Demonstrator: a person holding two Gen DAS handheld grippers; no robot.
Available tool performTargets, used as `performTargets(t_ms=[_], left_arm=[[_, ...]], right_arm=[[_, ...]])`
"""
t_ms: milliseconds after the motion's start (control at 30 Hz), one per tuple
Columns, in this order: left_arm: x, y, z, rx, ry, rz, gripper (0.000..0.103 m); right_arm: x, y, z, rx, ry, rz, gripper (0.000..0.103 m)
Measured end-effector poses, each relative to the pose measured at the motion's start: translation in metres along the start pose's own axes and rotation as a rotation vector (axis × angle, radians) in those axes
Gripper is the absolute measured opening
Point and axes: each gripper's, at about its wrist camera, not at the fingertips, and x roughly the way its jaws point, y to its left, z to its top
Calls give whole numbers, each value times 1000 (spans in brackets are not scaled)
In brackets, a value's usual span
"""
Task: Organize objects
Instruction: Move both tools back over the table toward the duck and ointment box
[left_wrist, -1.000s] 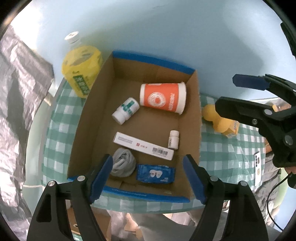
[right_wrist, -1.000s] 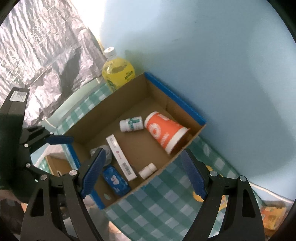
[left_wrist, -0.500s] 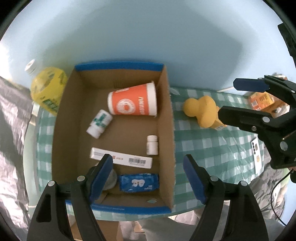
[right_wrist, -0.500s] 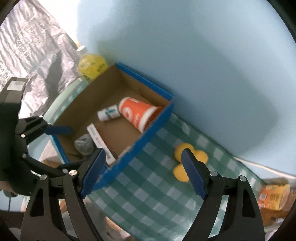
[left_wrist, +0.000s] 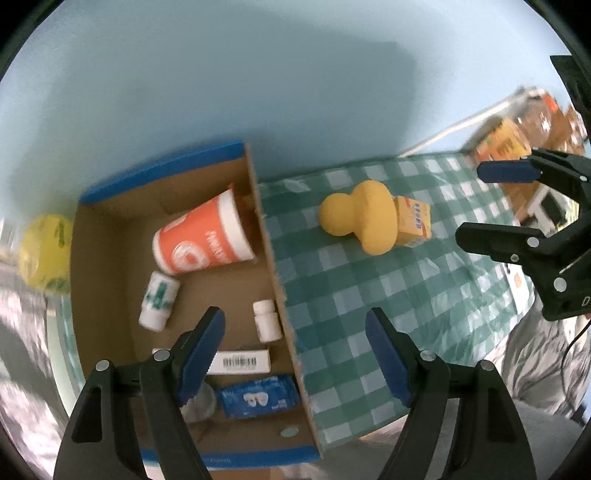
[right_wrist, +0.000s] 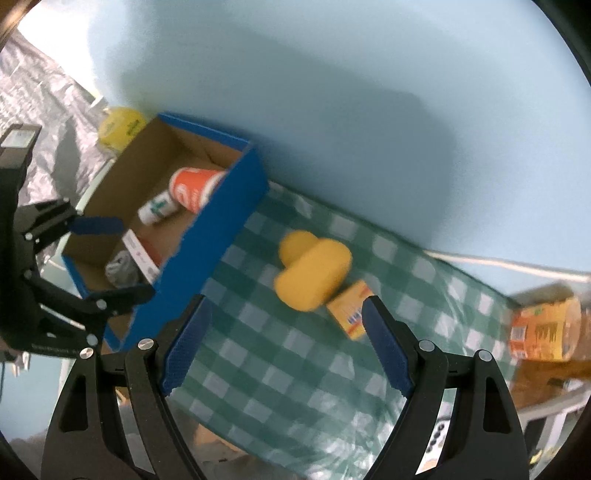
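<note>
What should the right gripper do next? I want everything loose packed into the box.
Probably move the right gripper, open and empty, forward and down over the yellow duck. The duck and the small orange carton touching it lie on the checked cloth outside the box, while the cup and bottles already lie inside.

The box (left_wrist: 266, 258) is brown matt cardboard inside, with a blue outer face. The cup (left_wrist: 203, 238) lying in it looks like coated paper, orange with a white rim. The two small bottles (left_wrist: 158, 301) are smooth white plastic. The tablecloth (right_wrist: 280, 354) is green-and-white checked with a slight plastic sheen. The yellow toy (right_wrist: 314, 271) looks matt and soft. Both grippers' frames are matt black plastic with ridged blue pads (right_wrist: 384, 345).
</note>
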Motion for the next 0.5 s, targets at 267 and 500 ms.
performTargets(t_ms=[267,500], left_arm=[[24,-27,21,139,43,30,80],[49,-45,36,205,93,39,80]], right_arm=[[9,-33,-23,122,50,-29,84],[23,-55,-33,217,90,-41,84]])
